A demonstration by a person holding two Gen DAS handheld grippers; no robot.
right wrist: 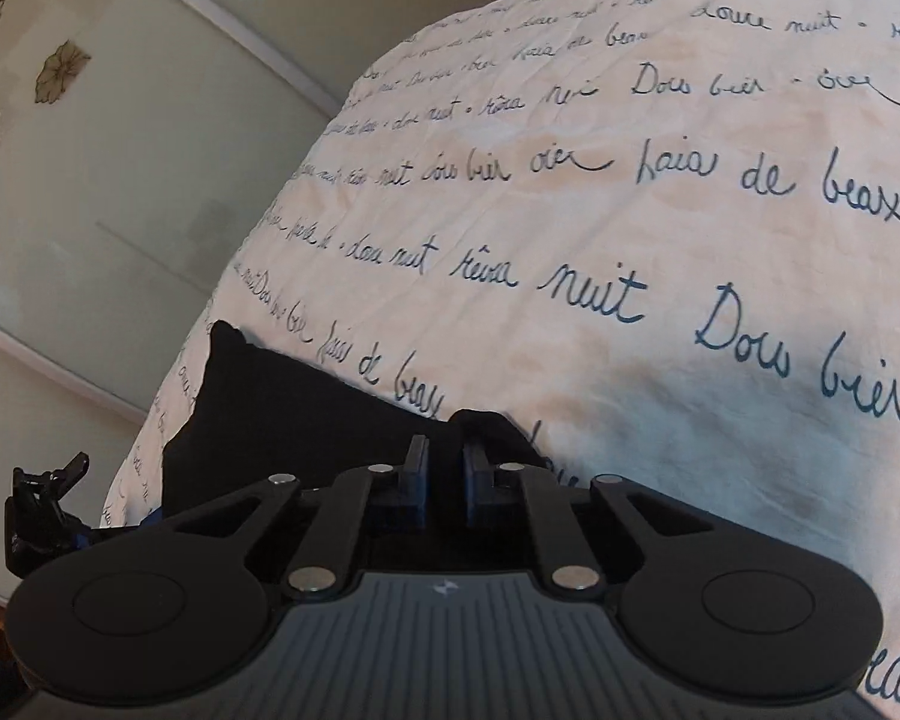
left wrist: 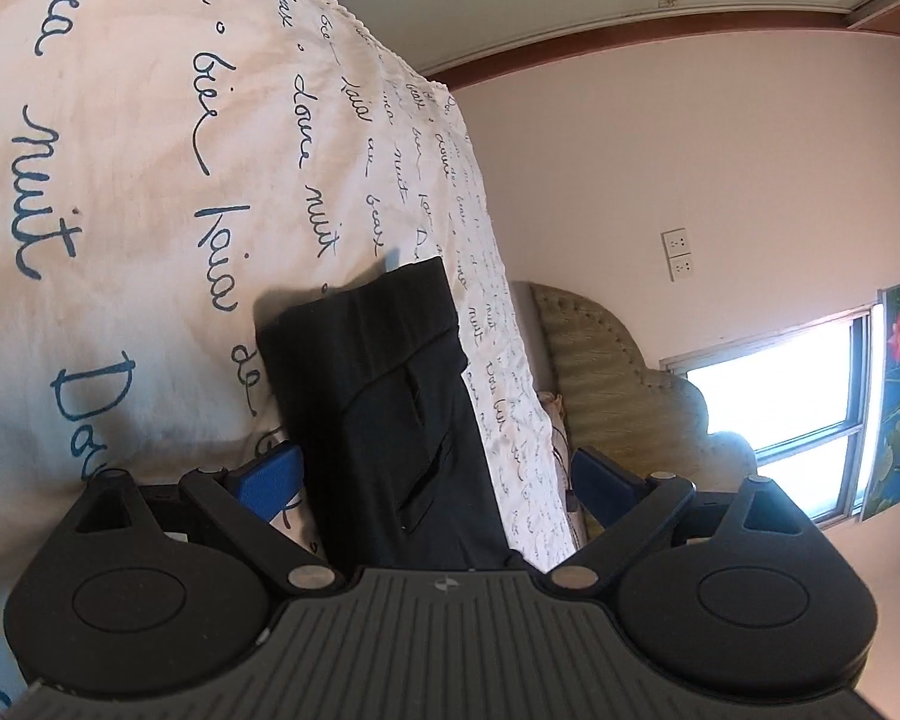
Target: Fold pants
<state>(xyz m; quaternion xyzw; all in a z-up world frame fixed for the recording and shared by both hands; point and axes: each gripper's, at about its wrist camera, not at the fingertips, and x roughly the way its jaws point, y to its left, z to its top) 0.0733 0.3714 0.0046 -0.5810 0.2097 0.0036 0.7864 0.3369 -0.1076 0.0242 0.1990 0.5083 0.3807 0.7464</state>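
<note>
Cotton bedspread [left wrist: 150, 192], white with blue script, covers bed. Black pants [left wrist: 390, 396] lie on it, already folded into long narrow stack, pocket slit up. Cloth looks soft, light, limp; likely sags if lifted by one corner, so take both layers at fold edge. Left hand-held gripper [left wrist: 438, 474] wide, blue pads straddling stack, not pressing. Right hand-held gripper [right wrist: 446, 471] nearly closed, pinching dark fabric bunch at pants edge.

bedspread [right wrist: 630, 228] script: "nuit", "de beax", "Dow bier"
</note>
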